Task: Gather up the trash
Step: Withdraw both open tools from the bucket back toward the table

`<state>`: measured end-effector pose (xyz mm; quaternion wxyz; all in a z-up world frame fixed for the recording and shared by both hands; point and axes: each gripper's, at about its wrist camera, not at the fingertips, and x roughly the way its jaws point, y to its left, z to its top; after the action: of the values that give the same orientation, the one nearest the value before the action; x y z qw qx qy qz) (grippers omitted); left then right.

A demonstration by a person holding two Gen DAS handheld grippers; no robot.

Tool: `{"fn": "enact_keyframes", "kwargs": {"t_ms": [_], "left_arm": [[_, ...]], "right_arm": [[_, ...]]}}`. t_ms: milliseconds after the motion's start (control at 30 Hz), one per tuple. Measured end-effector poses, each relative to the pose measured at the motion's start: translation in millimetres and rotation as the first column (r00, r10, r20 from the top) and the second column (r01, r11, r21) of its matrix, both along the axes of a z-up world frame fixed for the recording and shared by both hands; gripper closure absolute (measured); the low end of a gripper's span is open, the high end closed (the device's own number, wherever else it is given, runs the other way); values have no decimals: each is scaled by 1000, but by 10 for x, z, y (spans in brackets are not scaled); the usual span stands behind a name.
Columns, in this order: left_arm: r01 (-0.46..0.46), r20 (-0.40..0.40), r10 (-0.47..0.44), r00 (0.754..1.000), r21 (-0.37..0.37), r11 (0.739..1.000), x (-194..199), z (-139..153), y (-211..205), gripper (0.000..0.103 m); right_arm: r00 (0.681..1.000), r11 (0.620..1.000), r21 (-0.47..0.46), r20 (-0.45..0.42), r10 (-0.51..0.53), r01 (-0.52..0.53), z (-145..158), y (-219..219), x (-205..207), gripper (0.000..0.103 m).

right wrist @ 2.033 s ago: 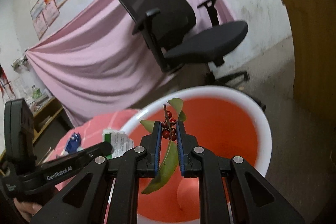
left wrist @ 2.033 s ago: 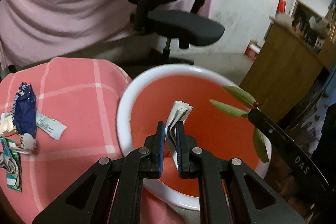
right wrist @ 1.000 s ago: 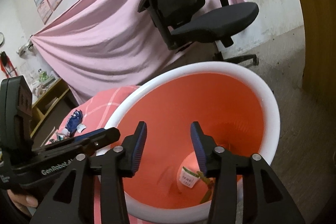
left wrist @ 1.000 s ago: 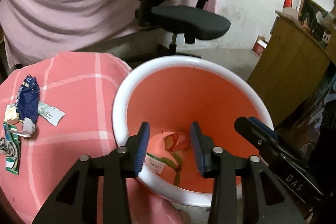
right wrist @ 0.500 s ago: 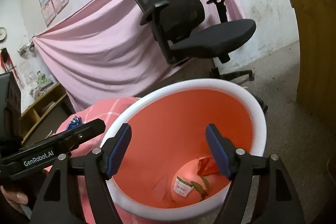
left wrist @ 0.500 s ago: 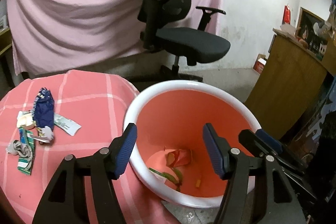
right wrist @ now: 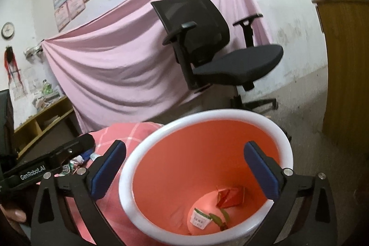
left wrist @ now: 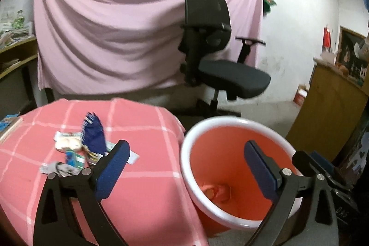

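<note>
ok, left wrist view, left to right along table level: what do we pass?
Wrapper pile on the pink checked tablecloth → orange bin with white rim → wooden cabinet.

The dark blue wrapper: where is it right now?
In the left wrist view the dark blue wrapper lies on the pink checked cloth, left of the orange bin, among other scraps.

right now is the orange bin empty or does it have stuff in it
Not empty. The bin holds a red wrapper, a white label and a green leaf at the bottom; most of it is unfilled.
</note>
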<state>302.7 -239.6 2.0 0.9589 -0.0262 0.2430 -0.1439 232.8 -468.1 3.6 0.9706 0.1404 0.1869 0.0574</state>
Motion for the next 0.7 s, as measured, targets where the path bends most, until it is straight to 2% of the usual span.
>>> {"fn": "enact_keyframes", "kwargs": {"t_ms": [200, 600, 700], "left_arm": [[-23, 55, 24, 998, -19, 1000, -52, 55, 161, 6], [-86, 151, 86, 985, -5, 996, -264, 185, 580, 6], [-114, 172, 119, 978, -39, 993, -350, 227, 755, 3]], "right_arm": [[999, 998, -60, 49, 12, -9, 117, 225, -28, 0], [990, 995, -100, 138, 33, -19, 306, 565, -59, 0], [986, 995, -92, 163, 42, -27, 367, 648, -81, 0]]}}
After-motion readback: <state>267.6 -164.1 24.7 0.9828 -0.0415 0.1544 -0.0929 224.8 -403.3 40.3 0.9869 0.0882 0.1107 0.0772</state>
